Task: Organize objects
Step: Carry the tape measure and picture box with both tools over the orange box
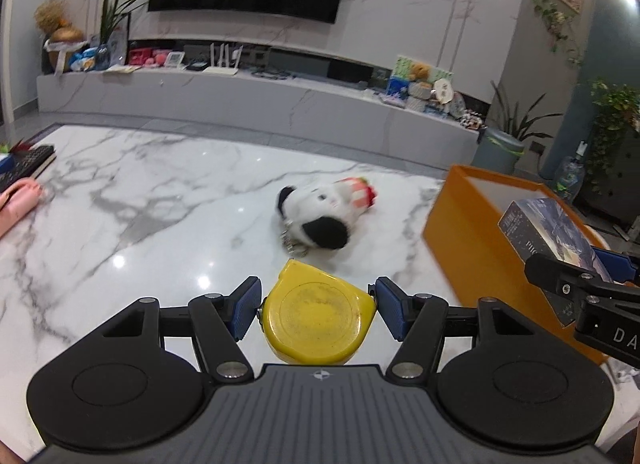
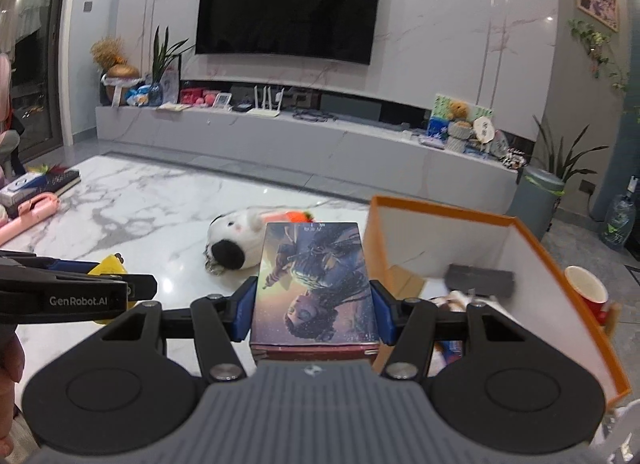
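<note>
My left gripper is shut on a yellow tape measure and holds it above the marble table. My right gripper is shut on a picture box with a blue illustrated cover, held at the left wall of the orange storage box. The picture box also shows at the right of the left wrist view, over the orange storage box. A black-and-white plush toy lies on the table ahead of both grippers; it also shows in the right wrist view.
The orange box holds a dark flat item and other things. A red cup stands right of it. A pink object and a keyboard lie at the table's left edge. A TV console runs behind.
</note>
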The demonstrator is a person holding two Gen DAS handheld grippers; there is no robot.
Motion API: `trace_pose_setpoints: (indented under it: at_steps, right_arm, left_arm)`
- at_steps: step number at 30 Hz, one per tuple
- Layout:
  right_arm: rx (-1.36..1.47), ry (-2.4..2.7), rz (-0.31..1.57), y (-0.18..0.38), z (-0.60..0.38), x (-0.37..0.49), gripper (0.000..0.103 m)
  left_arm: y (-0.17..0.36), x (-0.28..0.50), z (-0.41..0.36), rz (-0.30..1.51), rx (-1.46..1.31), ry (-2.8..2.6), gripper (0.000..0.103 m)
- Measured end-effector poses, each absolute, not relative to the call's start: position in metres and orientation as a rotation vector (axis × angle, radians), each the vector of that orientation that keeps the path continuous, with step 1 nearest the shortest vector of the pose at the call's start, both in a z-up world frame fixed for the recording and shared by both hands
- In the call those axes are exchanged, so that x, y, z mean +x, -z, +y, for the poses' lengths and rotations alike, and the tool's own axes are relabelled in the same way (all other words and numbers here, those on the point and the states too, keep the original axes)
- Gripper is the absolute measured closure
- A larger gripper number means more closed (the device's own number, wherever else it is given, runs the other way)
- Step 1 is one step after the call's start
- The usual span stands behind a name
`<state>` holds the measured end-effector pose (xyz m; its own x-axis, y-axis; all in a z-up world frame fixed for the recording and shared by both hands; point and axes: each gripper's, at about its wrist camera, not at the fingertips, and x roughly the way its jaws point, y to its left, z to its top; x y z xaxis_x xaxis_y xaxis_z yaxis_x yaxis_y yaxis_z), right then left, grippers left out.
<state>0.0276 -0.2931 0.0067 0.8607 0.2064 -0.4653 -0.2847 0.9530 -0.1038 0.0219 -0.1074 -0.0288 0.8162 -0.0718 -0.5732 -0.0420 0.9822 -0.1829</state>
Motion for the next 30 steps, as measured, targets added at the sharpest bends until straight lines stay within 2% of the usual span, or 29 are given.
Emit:
trace_pose_setpoints:
  at_steps: [19,30]
  right_arm:
    - [-0.074,-0.088,0.443,-0.032,-0.399,0.01,0.044]
    - [-0.073,-0.017,0.426,-0.048,-0.449,0.026,0.044]
  left_arm:
    - [-0.017,0.025,-0.21,0.542,-0.029,0.227,0.031]
    - [-0.044,0.061,-0.264,0.483,0.127,0.331,0.031]
